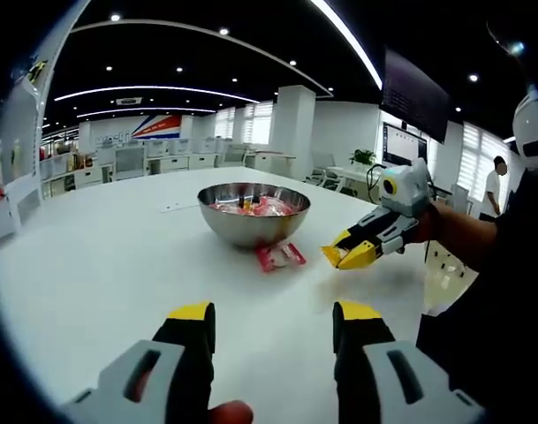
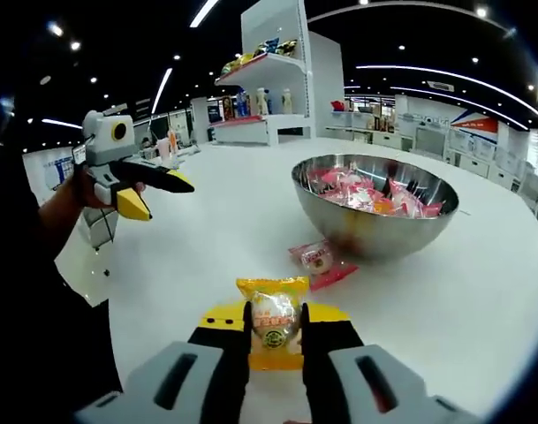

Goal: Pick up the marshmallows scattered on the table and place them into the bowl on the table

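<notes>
Overhead, a dark ceiling with long light strips and small spot lamps is seen above a wide white office hall, with desks and windows at the back in the left gripper view and a stocked shelf unit in the right gripper view. Below it, a large white table is spread across both views. On it a steel bowl is set, part filled with wrapped marshmallows. A pink-wrapped marshmallow is laid on the table just beside the bowl's base. A yellow-wrapped marshmallow is clamped between the jaws of the right gripper, low over the table. The left gripper is held with its jaws wide apart and nothing between them.
</notes>
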`<action>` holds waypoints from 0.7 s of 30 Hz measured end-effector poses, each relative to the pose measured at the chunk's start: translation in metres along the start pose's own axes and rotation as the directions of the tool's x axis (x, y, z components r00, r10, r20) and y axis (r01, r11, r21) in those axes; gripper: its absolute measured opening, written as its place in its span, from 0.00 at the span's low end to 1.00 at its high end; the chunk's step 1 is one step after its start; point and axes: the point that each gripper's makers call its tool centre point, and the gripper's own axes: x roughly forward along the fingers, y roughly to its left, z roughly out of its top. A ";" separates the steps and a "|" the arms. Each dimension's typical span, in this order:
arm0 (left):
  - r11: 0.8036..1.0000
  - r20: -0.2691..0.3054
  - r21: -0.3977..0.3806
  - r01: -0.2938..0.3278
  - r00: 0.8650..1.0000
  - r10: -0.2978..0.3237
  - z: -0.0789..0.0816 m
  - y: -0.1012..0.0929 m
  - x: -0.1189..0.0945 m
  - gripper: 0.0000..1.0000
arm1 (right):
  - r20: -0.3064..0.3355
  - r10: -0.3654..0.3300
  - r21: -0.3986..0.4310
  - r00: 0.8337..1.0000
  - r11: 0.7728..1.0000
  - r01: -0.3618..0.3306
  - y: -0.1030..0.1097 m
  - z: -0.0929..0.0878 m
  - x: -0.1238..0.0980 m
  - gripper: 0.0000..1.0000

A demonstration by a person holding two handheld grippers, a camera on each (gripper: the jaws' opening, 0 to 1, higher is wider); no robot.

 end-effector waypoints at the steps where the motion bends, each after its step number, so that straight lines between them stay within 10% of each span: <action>1: 1.000 -0.001 0.001 -0.001 1.000 0.001 0.000 0.000 0.000 0.54 | 0.006 0.000 -0.003 1.000 1.000 0.000 0.000 0.003 -0.001 0.23; 21: 1.000 -0.002 0.012 0.003 1.000 -0.003 0.003 -0.003 -0.002 0.54 | 0.114 -0.023 -0.081 0.993 0.996 0.032 -0.027 0.077 -0.032 0.23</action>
